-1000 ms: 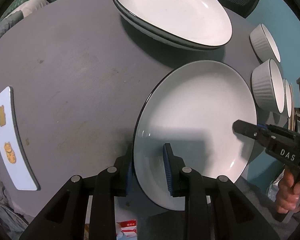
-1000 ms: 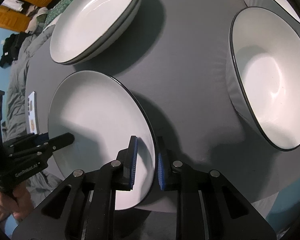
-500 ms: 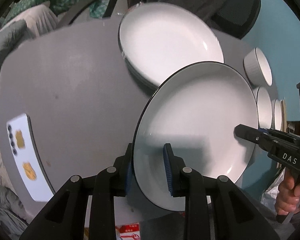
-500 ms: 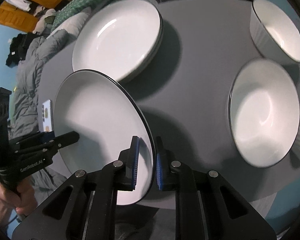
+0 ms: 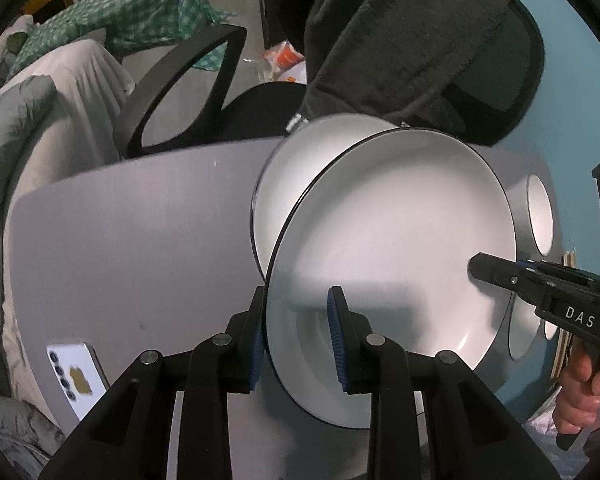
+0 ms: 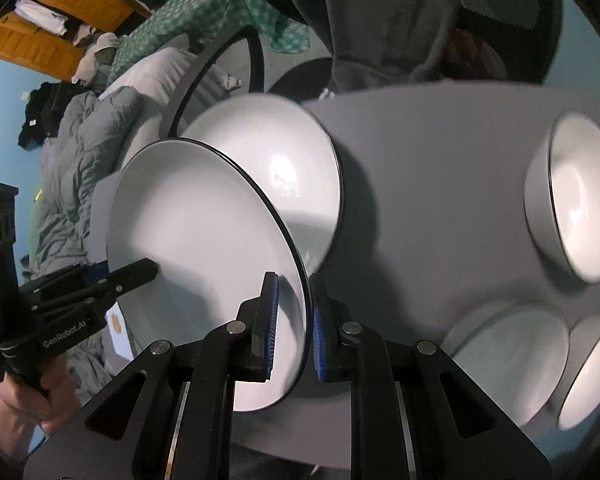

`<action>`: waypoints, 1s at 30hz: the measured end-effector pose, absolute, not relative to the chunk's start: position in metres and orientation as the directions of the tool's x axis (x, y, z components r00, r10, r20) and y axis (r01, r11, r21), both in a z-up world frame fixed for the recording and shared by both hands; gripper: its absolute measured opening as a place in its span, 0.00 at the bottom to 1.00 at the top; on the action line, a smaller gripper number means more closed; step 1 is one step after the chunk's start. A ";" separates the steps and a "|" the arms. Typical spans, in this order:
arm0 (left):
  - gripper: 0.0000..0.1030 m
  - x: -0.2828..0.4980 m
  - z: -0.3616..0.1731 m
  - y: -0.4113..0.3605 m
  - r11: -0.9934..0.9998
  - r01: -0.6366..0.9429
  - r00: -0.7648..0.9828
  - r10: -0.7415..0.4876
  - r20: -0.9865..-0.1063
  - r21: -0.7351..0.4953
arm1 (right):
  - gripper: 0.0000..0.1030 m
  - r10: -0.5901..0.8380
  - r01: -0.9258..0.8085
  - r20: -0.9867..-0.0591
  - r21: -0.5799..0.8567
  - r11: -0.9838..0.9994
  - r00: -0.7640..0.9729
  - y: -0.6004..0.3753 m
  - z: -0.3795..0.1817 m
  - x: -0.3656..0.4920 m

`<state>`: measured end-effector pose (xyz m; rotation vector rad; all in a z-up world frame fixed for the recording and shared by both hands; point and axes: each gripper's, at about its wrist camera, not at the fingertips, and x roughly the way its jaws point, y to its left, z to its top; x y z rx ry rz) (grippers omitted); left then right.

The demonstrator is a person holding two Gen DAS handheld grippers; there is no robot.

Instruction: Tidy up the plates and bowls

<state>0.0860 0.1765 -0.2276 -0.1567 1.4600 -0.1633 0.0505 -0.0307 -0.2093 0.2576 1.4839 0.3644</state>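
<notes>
While both grippers, left (image 5: 296, 330) and right (image 6: 292, 326), clamp the plate (image 5: 392, 240) by opposite rims, the stack (image 5: 300, 184) sits at 11 o'clock, partly underneath.

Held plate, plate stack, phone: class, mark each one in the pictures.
Held plate (image 5: 396, 216): left wrist view, on its white inner face.
Plate stack (image 6: 284, 160): right wrist view, on the top plate's face.
Phone (image 5: 78, 376): left wrist view, on its white back.

White, black-rimmed plate (image 5: 400, 232); grey table (image 5: 140, 232)
</notes>
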 end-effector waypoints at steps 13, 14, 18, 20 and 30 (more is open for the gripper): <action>0.29 0.126 -0.257 0.173 0.986 -0.028 0.054 -0.160 -0.986 -0.162 | 0.16 0.388 -0.069 -0.922 0.388 0.919 -0.012 -0.024 -0.236 0.095; 0.29 0.126 -0.257 0.174 0.987 -0.028 0.049 -0.159 -0.986 -0.160 | 0.16 0.385 -0.068 -0.922 0.386 0.920 -0.020 -0.024 -0.238 0.096; 0.30 0.128 -0.262 0.170 0.989 -0.027 0.032 -0.147 -0.989 -0.148 | 0.17 0.372 -0.070 -0.928 0.374 0.925 -0.037 -0.026 -0.242 0.100; 0.30 0.130 -0.265 0.169 0.989 -0.026 0.029 -0.147 -0.989 -0.148 | 0.17 0.364 -0.074 -0.931 0.365 0.928 -0.036 -0.026 -0.242 0.101; 0.30 0.128 -0.267 0.163 0.994 0.006 0.039 -0.109 -0.993 -0.108 | 0.30 0.354 -0.067 -0.933 0.358 0.931 -0.072 -0.021 -0.238 0.108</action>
